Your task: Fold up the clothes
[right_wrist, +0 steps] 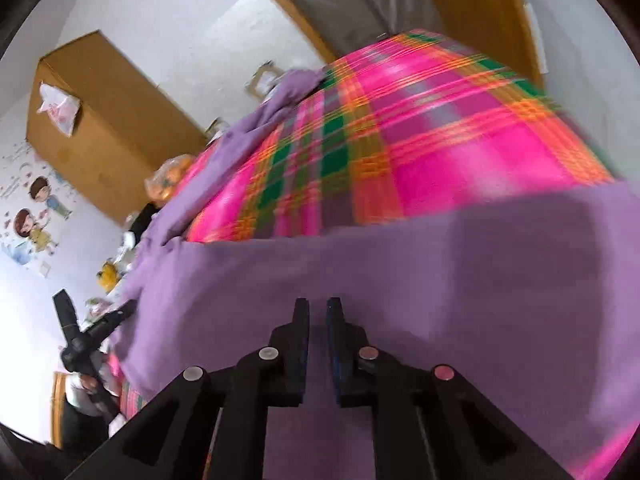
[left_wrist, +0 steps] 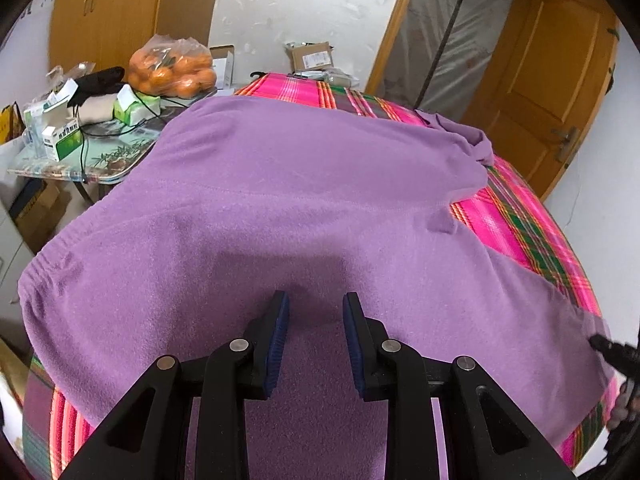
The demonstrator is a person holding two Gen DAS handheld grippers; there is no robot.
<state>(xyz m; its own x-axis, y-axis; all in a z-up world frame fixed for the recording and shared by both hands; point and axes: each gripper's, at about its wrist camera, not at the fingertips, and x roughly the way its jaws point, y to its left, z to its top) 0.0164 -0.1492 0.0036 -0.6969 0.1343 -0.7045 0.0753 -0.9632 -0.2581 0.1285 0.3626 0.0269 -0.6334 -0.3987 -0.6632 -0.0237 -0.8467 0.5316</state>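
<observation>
Jaws parted on left gripper (left_wrist: 315, 304); one purple garment (left_wrist: 280, 184).

A pink, green and orange plaid cover (left_wrist: 516, 216) spreads over the bed; beside it a cluttered bench (left_wrist: 100, 160) carries a plastic bag of oranges (left_wrist: 172, 68), green-and-white medicine boxes (left_wrist: 60, 136) and a black cable (left_wrist: 84, 148); behind stand a wooden wardrobe (left_wrist: 108, 12) and a wooden door (left_wrist: 552, 80); cartoon stickers (right_wrist: 32, 216) dot the wall.

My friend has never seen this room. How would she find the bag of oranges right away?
Start at the big purple sweater spread on the pink plaid cloth. Look past its far left edge to the cluttered side table. The bag of oranges sits at the back, the only clear bag of round orange fruit among green-and-white boxes.
</observation>
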